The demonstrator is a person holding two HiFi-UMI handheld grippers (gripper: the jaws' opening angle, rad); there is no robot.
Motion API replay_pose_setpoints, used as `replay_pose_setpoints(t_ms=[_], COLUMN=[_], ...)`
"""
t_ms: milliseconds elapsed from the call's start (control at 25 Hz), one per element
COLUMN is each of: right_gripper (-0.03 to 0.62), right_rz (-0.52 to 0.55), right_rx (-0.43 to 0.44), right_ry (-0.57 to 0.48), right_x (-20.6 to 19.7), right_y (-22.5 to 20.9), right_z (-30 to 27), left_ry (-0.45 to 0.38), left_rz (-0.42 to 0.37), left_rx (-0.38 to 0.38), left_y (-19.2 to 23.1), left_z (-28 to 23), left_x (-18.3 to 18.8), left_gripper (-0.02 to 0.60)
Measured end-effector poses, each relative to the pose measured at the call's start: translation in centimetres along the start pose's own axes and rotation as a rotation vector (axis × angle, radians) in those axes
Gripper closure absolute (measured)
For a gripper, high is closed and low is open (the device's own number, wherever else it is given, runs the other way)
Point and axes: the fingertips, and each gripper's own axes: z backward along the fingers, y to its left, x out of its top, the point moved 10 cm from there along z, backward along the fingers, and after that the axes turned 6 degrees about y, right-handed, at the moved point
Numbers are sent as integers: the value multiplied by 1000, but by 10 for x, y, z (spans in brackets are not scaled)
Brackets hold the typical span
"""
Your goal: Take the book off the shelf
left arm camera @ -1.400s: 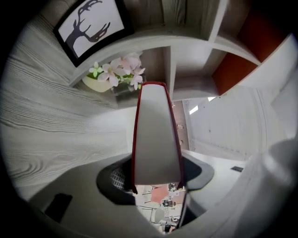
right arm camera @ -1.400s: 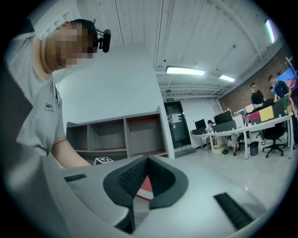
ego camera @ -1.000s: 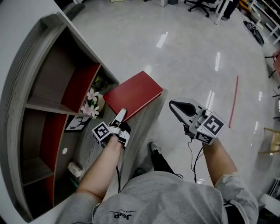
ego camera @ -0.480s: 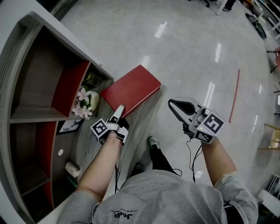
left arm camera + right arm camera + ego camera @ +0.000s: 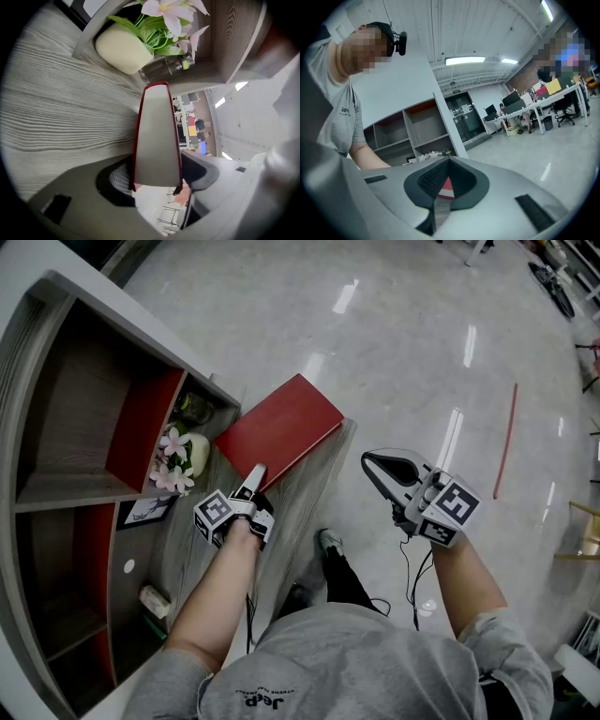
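Note:
A red book [image 5: 281,427] lies flat on the grey wooden top [image 5: 305,488] beside the shelf unit, its far corner hanging over the edge. My left gripper [image 5: 255,472] is at the book's near edge. In the left gripper view the book [image 5: 157,136] stands between the jaws of this gripper [image 5: 157,180], which are opening, and the pads no longer press on it. My right gripper [image 5: 367,462] hangs over the floor to the right, shut and empty. Past the joined tips of the right gripper [image 5: 449,161], a sliver of the red book [image 5: 446,188] shows.
The open shelf unit [image 5: 56,409] with red back panels stands at the left. A cream vase [image 5: 122,49] of pink flowers [image 5: 173,451] and a glass bottle [image 5: 164,68] sit just beyond the book. A framed picture [image 5: 150,510] lies nearby. A red strip [image 5: 506,442] marks the floor.
The head camera has shifted, so the shelf sits lower left in view. The book and my left gripper stay together on the wooden top. The right gripper has not moved.

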Motion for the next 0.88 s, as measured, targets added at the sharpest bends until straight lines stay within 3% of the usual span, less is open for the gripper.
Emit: replay_pose_setpoints(t_ms=[160,280,360,400,880], right_gripper=[592,592,592,592,592], right_rz=[-9,-12,-15,-18,-24], right_rx=[-2,-4,-5,-6,-4], right_ry=[-1,3,4,4,2], right_x=[-1,-2,-3,-4,-3], right_y=[-3,-5,-6,-6,-1], right_z=[1,2,3,3,7], left_ry=[19,30,35,36,37], left_rz=[-65,-275,-407,-428,-356], left_rx=[141,350,431,442,373], left_y=[6,6,-1,-3,2], left_z=[3,5,3,2,3], left_x=[1,4,4,4,5], left_gripper=[232,218,215,215,221])
